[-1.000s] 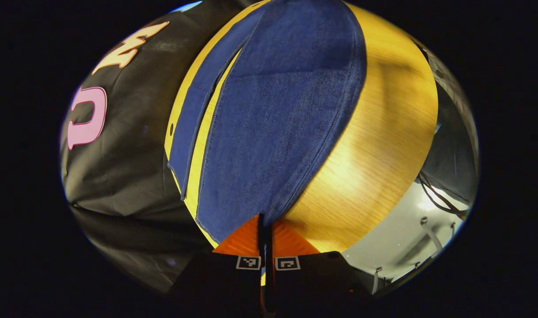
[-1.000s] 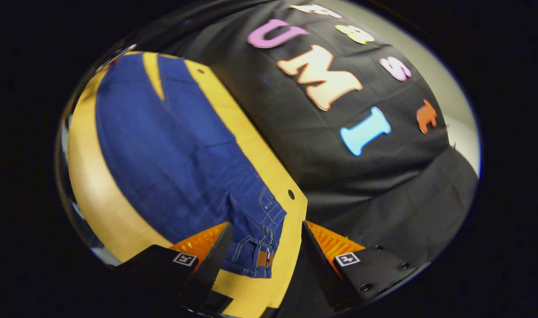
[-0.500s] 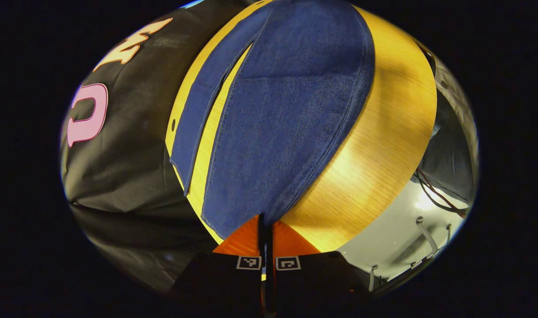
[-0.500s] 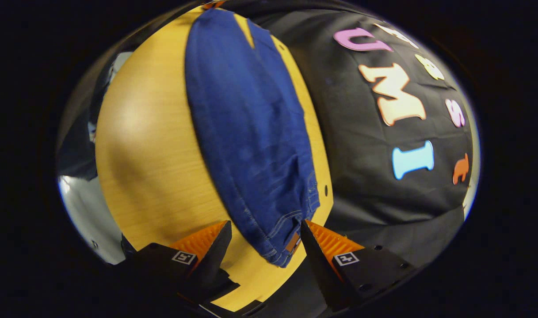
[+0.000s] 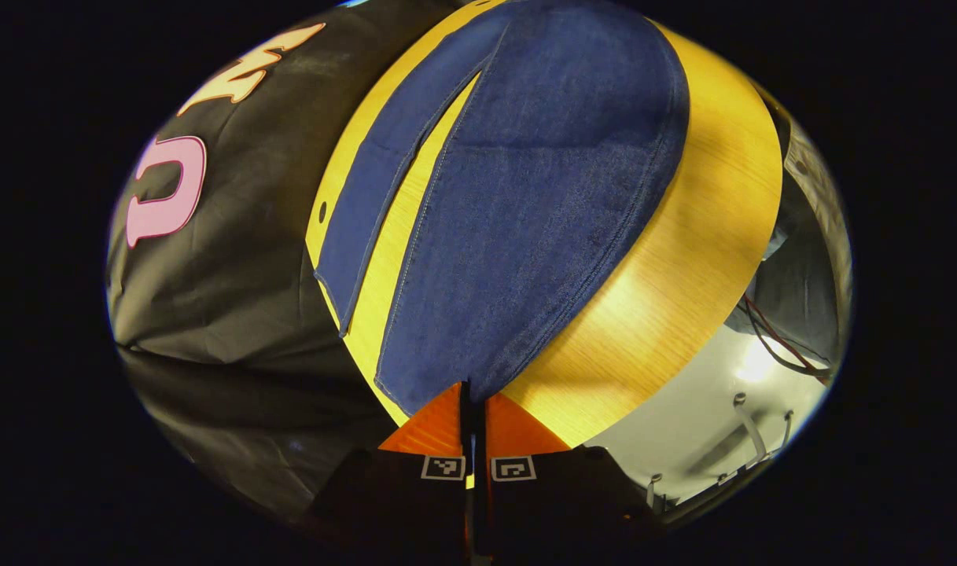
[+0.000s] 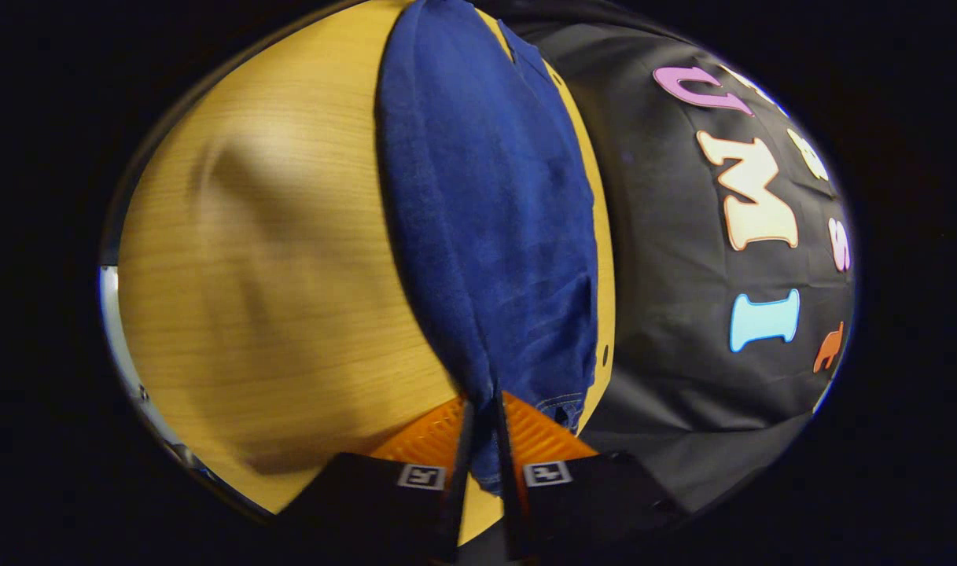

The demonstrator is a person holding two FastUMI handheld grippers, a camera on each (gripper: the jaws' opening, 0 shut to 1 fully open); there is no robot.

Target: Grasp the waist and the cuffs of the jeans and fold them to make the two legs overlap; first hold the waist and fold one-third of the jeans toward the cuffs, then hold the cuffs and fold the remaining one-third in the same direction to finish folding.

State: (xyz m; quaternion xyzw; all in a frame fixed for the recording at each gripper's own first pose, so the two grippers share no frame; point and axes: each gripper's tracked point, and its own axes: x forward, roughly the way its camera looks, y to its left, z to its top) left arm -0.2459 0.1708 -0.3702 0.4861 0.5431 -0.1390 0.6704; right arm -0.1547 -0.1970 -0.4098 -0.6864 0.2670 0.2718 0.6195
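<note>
Dark blue jeans [image 5: 525, 196] lie flat on the wooden table [image 5: 682, 259]. In the left gripper view the near leg runs away from me, and the other leg [image 5: 368, 212] lies apart to its left. My left gripper [image 5: 472, 393] is shut on the near leg's cuff corner. In the right gripper view the jeans [image 6: 486, 220] stretch away along the table [image 6: 289, 275]. My right gripper [image 6: 482, 424] is shut on the waist edge, with denim bunched between its fingers.
The black cloth wall [image 5: 226, 267] hangs close behind the table's far edge, also seen as the wall [image 6: 682, 314] in the right gripper view. A pale floor [image 5: 706, 417] with cables [image 5: 777, 338] lies past the table's near edge.
My right gripper swung in over the waist and closed on it; it was open before. My left gripper stayed shut on the cuff, shifting only slightly.
</note>
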